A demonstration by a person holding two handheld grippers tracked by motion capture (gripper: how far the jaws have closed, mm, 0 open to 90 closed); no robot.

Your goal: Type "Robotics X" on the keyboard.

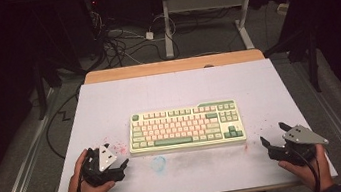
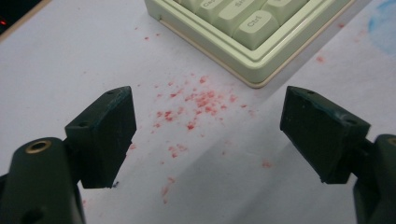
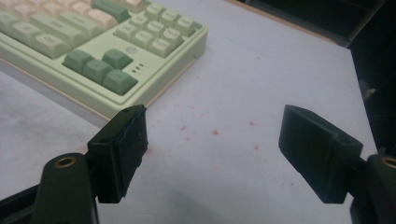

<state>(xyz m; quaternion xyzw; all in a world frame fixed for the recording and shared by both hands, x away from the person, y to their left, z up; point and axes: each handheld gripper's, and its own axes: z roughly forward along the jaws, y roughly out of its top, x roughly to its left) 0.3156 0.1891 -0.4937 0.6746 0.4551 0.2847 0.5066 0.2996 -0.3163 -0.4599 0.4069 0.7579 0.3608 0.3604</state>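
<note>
Keyboard (image 1: 186,127): green and cream, lying flat near the middle of the white table cover (image 1: 257,83), long axis running left to right across your front, arrow-key end toward your right. Nothing holds it; it sits between your two tools.

Left gripper (image 1: 116,166): in your left hand, just off the keyboard's near-left corner. Jaws spread wide, nothing between them. In the left gripper view the Ctrl key (image 2: 255,28) corner lies ahead and a little right of the gap.

Right gripper (image 1: 274,135): in your right hand, off the near-right end, a little farther from the case than the left one. Jaws also wide apart and empty. In the right gripper view the arrow keys (image 3: 99,68) lie ahead and to the left.

Nearer tool, by judgement: the left.

Red specks (image 2: 196,100): scattered on the cover by both near corners. Blue smudge (image 1: 158,163): in front of the keyboard.
</note>
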